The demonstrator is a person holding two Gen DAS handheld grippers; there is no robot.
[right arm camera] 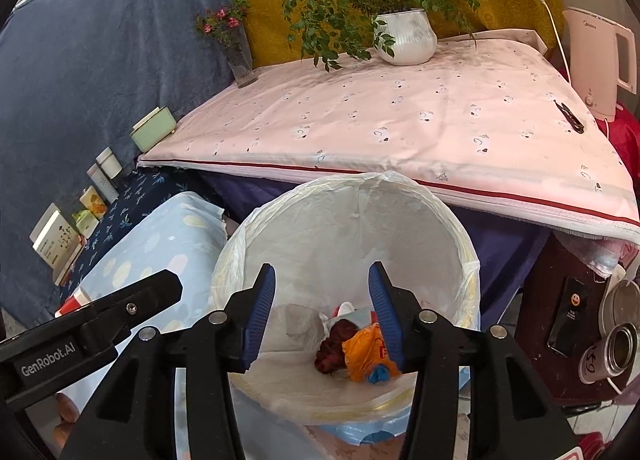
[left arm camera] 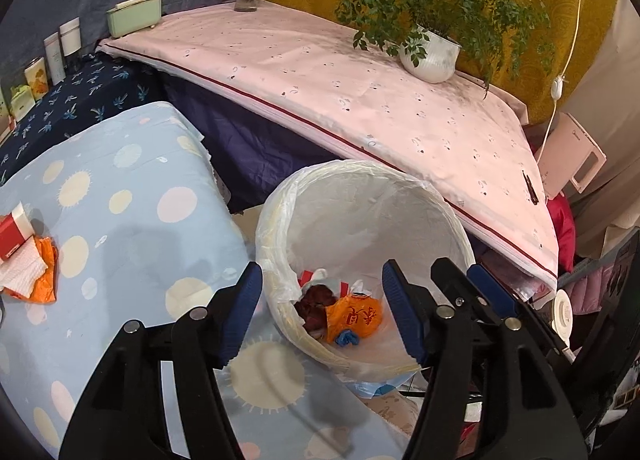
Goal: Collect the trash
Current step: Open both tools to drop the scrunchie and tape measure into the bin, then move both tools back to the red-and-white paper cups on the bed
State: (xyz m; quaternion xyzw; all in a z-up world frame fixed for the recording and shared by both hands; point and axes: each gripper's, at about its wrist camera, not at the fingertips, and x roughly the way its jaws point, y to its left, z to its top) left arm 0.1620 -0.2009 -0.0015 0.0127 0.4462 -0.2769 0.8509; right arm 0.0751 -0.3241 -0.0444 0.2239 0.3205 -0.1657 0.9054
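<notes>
The pink sheet-covered table (right arm camera: 400, 128) fills the upper half of the right wrist view, from about 10 to 3 o'clock, with a red seam along its near edge. On it a white pot with a leafy plant (right arm camera: 406, 38) stands at 12 o'clock, and a glass vase of pink flowers (right arm camera: 240, 60) at 11 o'clock. A pale electric kettle (right arm camera: 600, 64) stands just beside the table's corner at 2 o'clock.

A lower surface under a blue dotted cloth (left arm camera: 120, 220) takes up the 7 to 10 o'clock part of the left wrist view. At its 9 o'clock edge lies a small heap of trash: a red-and-white carton (left arm camera: 14, 232), a white tissue (left arm camera: 22, 270) and an orange wrapper (left arm camera: 46, 272), touching one another.

The trash bin (right arm camera: 460, 236), lined with a thin white bag, sits on the floor between the two surfaces, at centre in both views. At its bottom lie an orange bag with red print (right arm camera: 366, 352), a dark red wad (right arm camera: 332, 344) beside it at 9 o'clock, and a small blue scrap (right arm camera: 380, 374) at its 6 o'clock edge.

The right gripper (right arm camera: 322, 314) hangs over the bin mouth, jaws spread apart and holding nothing. The left gripper (left arm camera: 322, 316) hangs over the bin's near rim, jaws likewise spread and bare.
</notes>
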